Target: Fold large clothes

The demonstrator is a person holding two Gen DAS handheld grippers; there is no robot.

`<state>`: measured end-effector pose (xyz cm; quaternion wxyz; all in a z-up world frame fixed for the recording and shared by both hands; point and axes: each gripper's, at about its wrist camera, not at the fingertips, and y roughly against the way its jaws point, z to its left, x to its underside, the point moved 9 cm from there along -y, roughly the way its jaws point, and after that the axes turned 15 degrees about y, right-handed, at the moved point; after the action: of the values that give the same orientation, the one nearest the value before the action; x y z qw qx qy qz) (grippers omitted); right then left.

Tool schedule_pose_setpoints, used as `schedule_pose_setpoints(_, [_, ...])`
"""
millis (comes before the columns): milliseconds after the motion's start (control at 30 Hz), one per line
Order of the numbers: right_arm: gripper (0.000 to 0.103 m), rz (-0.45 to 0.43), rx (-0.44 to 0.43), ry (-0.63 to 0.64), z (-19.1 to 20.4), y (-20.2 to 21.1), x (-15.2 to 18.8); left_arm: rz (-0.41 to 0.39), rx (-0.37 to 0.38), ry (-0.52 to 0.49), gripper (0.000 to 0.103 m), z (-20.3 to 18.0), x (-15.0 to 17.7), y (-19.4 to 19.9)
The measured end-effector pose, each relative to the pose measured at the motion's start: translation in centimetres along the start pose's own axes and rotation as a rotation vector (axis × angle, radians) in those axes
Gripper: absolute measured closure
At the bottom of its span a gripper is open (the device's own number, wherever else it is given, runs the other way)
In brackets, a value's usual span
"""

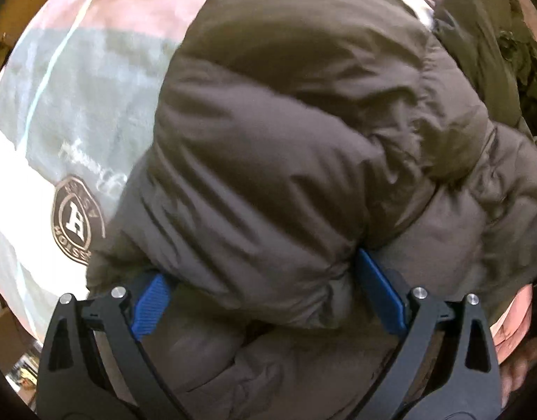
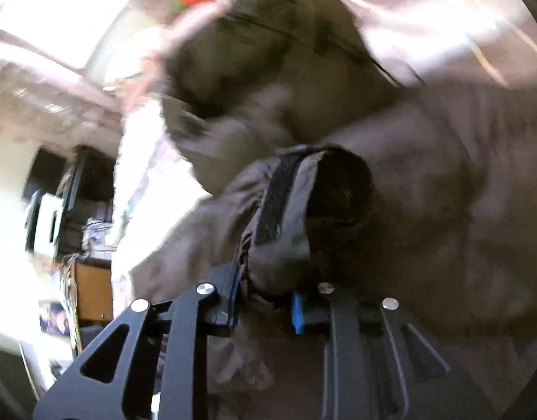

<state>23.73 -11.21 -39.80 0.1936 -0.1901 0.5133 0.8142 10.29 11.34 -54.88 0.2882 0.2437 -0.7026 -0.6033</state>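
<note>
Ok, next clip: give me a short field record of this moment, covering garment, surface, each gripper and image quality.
garment: dark brown puffy quilted jacket, bunched up
surface: pink, grey and white striped bedspread with a round badge print
left gripper: jaws spread wide around a padded fold of the jacket; grip unclear
right gripper: jaws narrow, closed on the sleeve cuff with its black fastening strip
image quality: right wrist view motion-blurred
</note>
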Motion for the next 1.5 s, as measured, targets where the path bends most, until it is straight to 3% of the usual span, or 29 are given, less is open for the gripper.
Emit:
schedule_pose_setpoints(67, [0.078, 0.015, 0.073, 0.022, -0.9, -0.2, 0.0, 0.003, 0.010, 0.013, 0.004, 0.0, 0.5, -0.1])
schedule_pose_setpoints(167, [0.042, 0.148, 0.147, -0.122, -5.0, -0.7, 4.5, -0.004, 0.008, 0.006, 0.004, 0.4, 1.1, 0.9])
schedule_pose_setpoints(233, [0.039, 0.099, 0.099, -0.262, -6.5, 1.6, 7.8, -0.029, 0.030, 0.009, 0.005, 1.0, 1.7, 2.3])
schedule_pose_setpoints(300, [0.021, 0.056, 0.109, -0.315, -7.1, 4.0, 10.8, -0.084, 0.023, -0.008, 0.005, 1.4, 2.2, 3.9])
schedule_pose_setpoints(333, [0.019, 0.051, 0.112, -0.326, -7.2, 4.7, 12.1, -0.121, 0.013, -0.033, 0.005, 1.4, 2.8, 4.7])
schedule_pose_setpoints(400, [0.019, 0.138, 0.150, -0.338, -7.7, 4.4, 16.5, -0.152, -0.003, -0.101, 0.004, 1.0, 4.0, 5.1])
schedule_pose_setpoints(433, [0.019, 0.193, 0.174, -0.341, -8.2, 3.9, 18.2, -0.163, -0.050, -0.162, 0.004, 0.8, 4.7, 4.5])
schedule_pose_setpoints(500, [0.025, 0.214, 0.181, -0.332, -8.9, 4.2, 19.5, -0.175, -0.197, -0.206, 0.004, 2.3, 4.5, 2.6])
schedule_pose_setpoints(600, [0.026, 0.271, 0.240, -0.315, -10.6, 5.8, 19.8, -0.160, -0.340, -0.107, 0.004, 6.8, 2.5, 0.4])
schedule_pose_setpoints(633, [0.026, 0.291, 0.251, -0.313, -11.0, 6.1, 19.9, -0.096, -0.312, -0.021, 0.004, 8.7, 2.0, -0.3])
schedule_pose_setpoints(667, [0.026, 0.313, 0.257, -0.315, -11.5, 6.7, 20.0, -0.046, -0.222, 0.069, 0.004, 9.8, 1.9, -0.4])
schedule_pose_setpoints(733, [0.026, 0.301, 0.261, -0.325, -11.9, 8.0, 19.5, -0.060, -0.160, 0.138, 0.004, 10.7, 1.8, 1.0])
schedule_pose_setpoints(800, [0.026, 0.213, 0.259, -0.310, -12.0, 10.0, 17.8, -0.115, -0.165, 0.104, 0.004, 10.3, 1.9, 2.7])
schedule_pose_setpoints(900, [0.026, 0.102, 0.271, -0.268, -12.7, 12.0, 15.5, -0.204, -0.076, -0.001, 0.004, 6.5, 2.9, 5.8])
schedule_pose_setpoints(1000, [0.026, 0.008, 0.359, -0.240, -15.2, 13.3, 12.2, -0.271, -0.004, -0.130, 0.004, 0.9, 4.1, 7.6])
schedule_pose_setpoints(1100, [0.026, -0.069, 0.455, -0.162, -16.8, 14.0, 7.8, -0.345, 0.014, -0.223, 0.004, -3.6, 4.5, 8.4])
schedule_pose_setpoints(1133, [0.026, -0.056, 0.467, -0.140, -17.5, 13.6, 7.2, -0.382, 0.013, -0.249, 0.004, -5.1, 4.2, 8.3])
schedule_pose_setpoints(1200, [0.026, 0.074, 0.484, -0.089, -20.3, 11.1, 6.9, -0.430, -0.055, -0.281, 0.004, -7.2, 2.3, 6.9])
schedule_pose_setpoints(1233, [0.026, 0.119, 0.496, -0.090, -21.4, 10.1, 7.2, -0.419, -0.120, -0.278, 0.004, -7.1, 1.4, 5.3])
schedule_pose_setpoints(1300, [0.026, 0.164, 0.516, -0.128, -24.6, 9.6, 8.9, -0.365, -0.173, -0.222, 0.003, -6.1, -0.9, 2.4])
schedule_pose_setpoints(1367, [0.026, 0.174, 0.595, -0.151, -27.0, 11.2, 10.5, -0.361, -0.130, -0.164, 0.002, -4.5, -2.2, 2.1])
schedule_pose_setpoints(1433, [0.015, 0.212, 0.662, -0.195, -29.8, 12.7, 12.6, -0.352, -0.128, -0.127, 0.002, -3.0, -3.4, 2.1])
schedule_pose_setpoints(1500, [0.014, 0.197, 0.572, -0.286, -30.5, 12.9, 13.9, -0.332, -0.115, -0.103, 0.002, -2.4, -3.5, 2.7])
